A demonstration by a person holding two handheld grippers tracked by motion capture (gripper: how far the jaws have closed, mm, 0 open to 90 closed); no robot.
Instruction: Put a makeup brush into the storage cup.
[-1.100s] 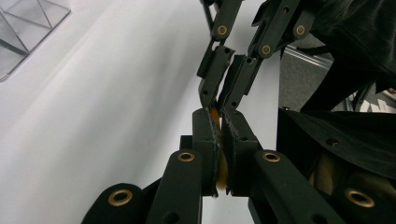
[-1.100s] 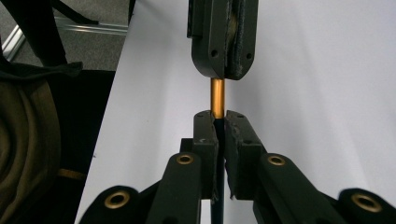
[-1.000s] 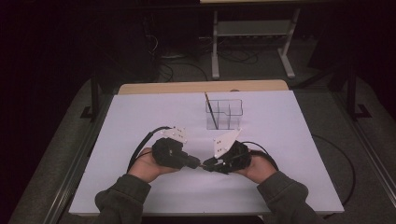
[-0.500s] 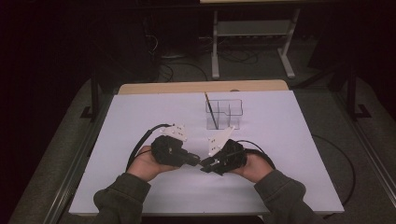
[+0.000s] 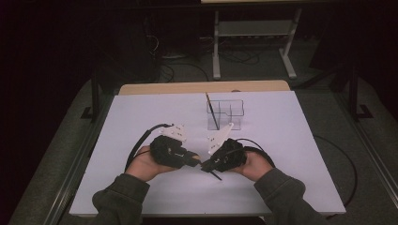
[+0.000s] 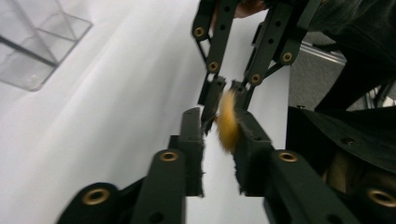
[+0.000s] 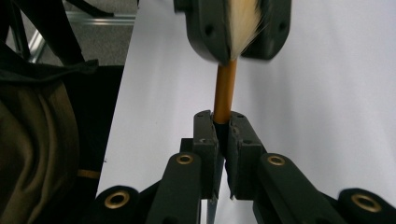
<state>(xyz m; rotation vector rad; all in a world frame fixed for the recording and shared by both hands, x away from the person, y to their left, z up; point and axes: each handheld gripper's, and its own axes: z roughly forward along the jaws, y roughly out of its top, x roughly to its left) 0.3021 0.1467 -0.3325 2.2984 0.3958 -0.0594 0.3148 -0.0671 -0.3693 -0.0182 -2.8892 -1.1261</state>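
Note:
My two grippers meet tip to tip at the table's front middle. My right gripper (image 5: pixel 206 166) (image 7: pixel 223 116) is shut on a paintbrush, pinching its orange neck (image 7: pixel 224 91). Its jaws have just been closing tighter on it. The dark handle end (image 5: pixel 217 176) sticks out behind it. The pale bristle tuft (image 6: pixel 228 123) (image 7: pixel 245 23) lies between the jaws of my left gripper (image 5: pixel 199 162) (image 6: pixel 218 117). Those jaws have just been opening and now stand apart, with the tuft leaning on one pad.
A clear plastic organiser (image 5: pixel 231 112) stands at the table's middle back with a dark brush (image 5: pixel 211 110) leaning in it. Black cables (image 5: pixel 141 140) trail from both grippers across the white tabletop (image 5: pixel 291 140). A metal rack (image 5: pixel 253 33) stands on the floor beyond.
Both hands have edged slightly left and stayed tip to tip. The jaw motion is too small to make out from above.

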